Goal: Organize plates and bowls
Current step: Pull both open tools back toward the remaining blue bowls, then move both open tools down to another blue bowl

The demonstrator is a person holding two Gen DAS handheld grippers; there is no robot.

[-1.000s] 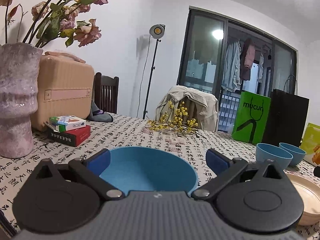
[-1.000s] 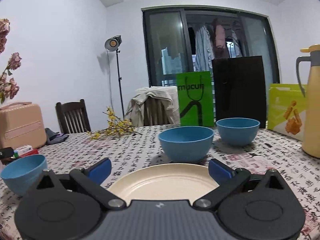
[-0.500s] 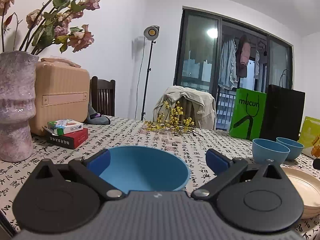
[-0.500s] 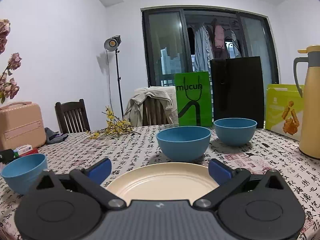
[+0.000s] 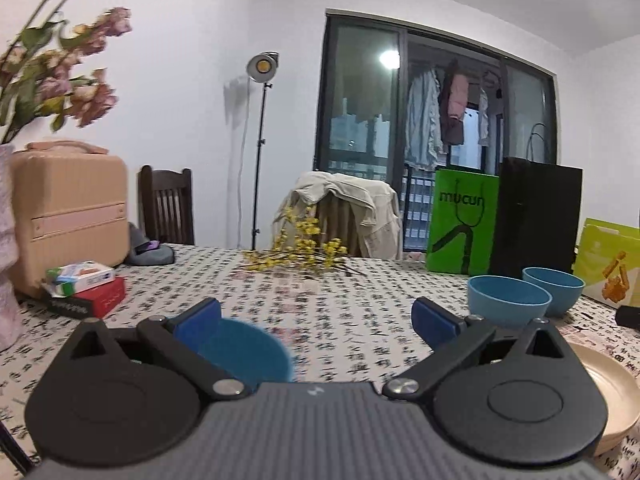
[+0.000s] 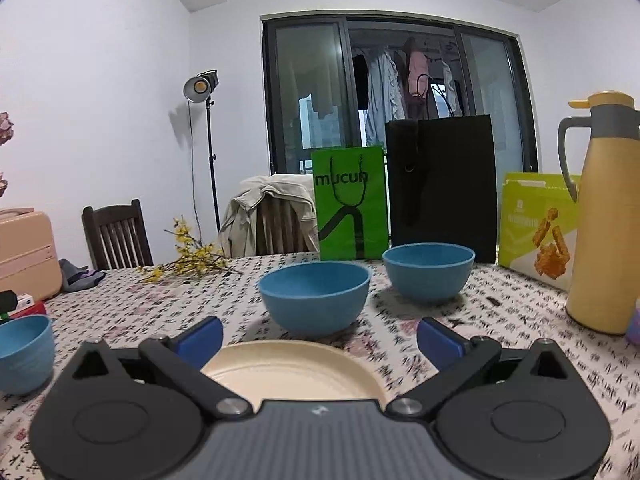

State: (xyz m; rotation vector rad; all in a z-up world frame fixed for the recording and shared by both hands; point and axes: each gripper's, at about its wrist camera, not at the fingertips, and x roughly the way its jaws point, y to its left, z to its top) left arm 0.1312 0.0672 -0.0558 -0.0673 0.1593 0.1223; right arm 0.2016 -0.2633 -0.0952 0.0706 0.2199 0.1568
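Note:
My left gripper (image 5: 316,316) stands open above the patterned tablecloth. A blue bowl (image 5: 248,354) sits on the table just behind its left finger, low in the left wrist view and blurred. Two more blue bowls (image 5: 506,300) (image 5: 554,288) stand side by side at the right, with a cream plate (image 5: 604,384) nearer. My right gripper (image 6: 320,338) is open, and the cream plate (image 6: 292,372) lies between its fingers, partly hidden by the gripper body. Beyond it stand the two blue bowls (image 6: 314,298) (image 6: 428,272). The third blue bowl (image 6: 24,352) is at the far left.
A yellow thermos jug (image 6: 604,220) stands at the right. Green, black and yellow bags (image 6: 348,204) line the far table edge. A yellow flower sprig (image 5: 296,256), stacked boxes (image 5: 84,288), a beige case (image 5: 68,216) and a vase (image 5: 6,240) occupy the left side.
The left gripper has shifted right and drawn back, so the near blue bowl now sits smaller under its left finger. The right gripper has swung right, bringing the thermos further into view.

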